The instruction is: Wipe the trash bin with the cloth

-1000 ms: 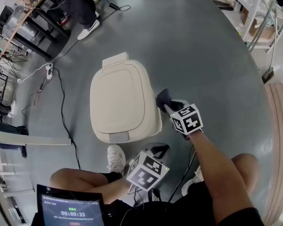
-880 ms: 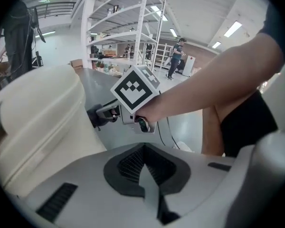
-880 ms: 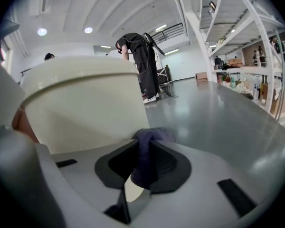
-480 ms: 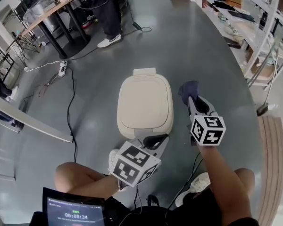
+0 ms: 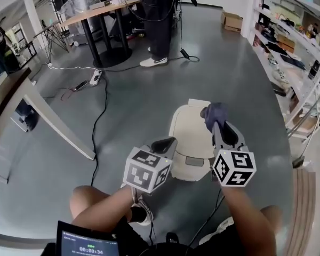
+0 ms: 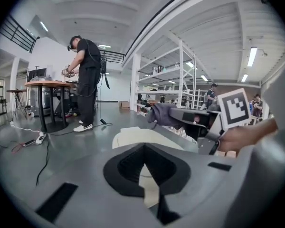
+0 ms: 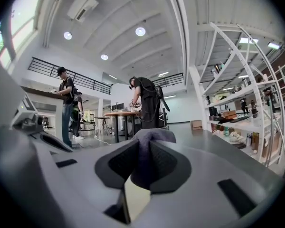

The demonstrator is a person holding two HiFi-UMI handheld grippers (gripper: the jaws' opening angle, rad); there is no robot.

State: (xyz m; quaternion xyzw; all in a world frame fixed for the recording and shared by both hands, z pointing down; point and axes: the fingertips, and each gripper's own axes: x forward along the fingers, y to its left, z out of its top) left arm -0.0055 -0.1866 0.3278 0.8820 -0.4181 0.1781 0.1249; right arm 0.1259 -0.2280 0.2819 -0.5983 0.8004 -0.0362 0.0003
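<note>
A cream trash bin (image 5: 189, 135) with its lid closed stands on the grey floor in the head view; its lid (image 6: 135, 137) shows past my left jaws. My right gripper (image 5: 212, 113) is raised above the bin's right side, shut on a dark purple-grey cloth (image 5: 216, 111). That bunched cloth (image 7: 149, 148) fills the gap between the right jaws. From the left gripper view the cloth (image 6: 164, 114) hangs off the right gripper's tip. My left gripper (image 5: 164, 144) hovers over the bin's near left edge, its jaws closed with nothing between them.
A black cable (image 5: 98, 116) and a power strip (image 5: 95, 77) lie on the floor to the left. A person (image 5: 157, 20) stands at a table (image 5: 96, 12) beyond. Shelving (image 5: 293, 52) lines the right. My knee and shoe (image 5: 136, 209) are just below the bin.
The head view has tilted up, so the bin sits lower and nearer. Both grippers have risen; the right one lifted the cloth from the bin's right side to above it.
</note>
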